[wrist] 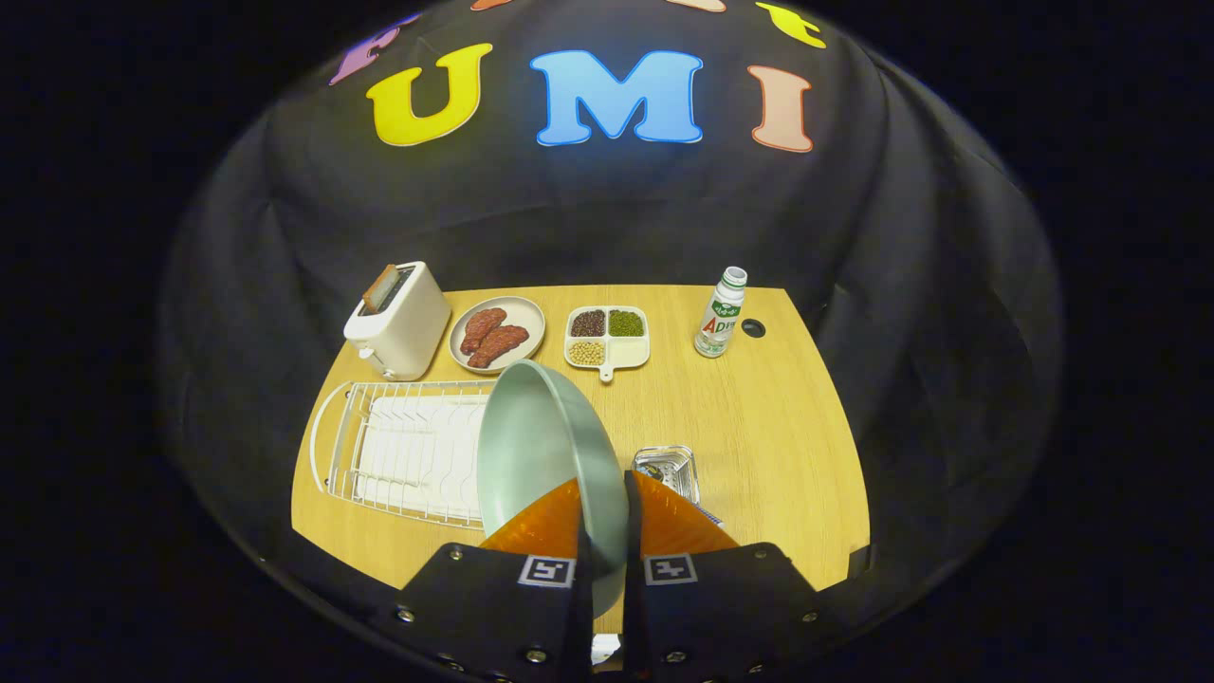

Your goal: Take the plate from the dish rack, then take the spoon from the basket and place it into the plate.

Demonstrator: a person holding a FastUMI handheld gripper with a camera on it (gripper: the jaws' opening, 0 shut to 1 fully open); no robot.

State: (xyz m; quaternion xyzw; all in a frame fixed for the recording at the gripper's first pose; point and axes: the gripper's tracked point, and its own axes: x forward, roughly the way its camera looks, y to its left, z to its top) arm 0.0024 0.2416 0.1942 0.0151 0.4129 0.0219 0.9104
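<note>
My gripper [607, 517] pinches the rim of the pale green plate [531, 446], held on edge just right of the dish rack [398, 451]; I judge it stiff, smooth, breakable; the rim grip suits it.

One plate [531, 446] held in jaws, one dish rack [398, 446], one basket [667, 470], one toaster [398, 318], one bottle [721, 313].
</note>
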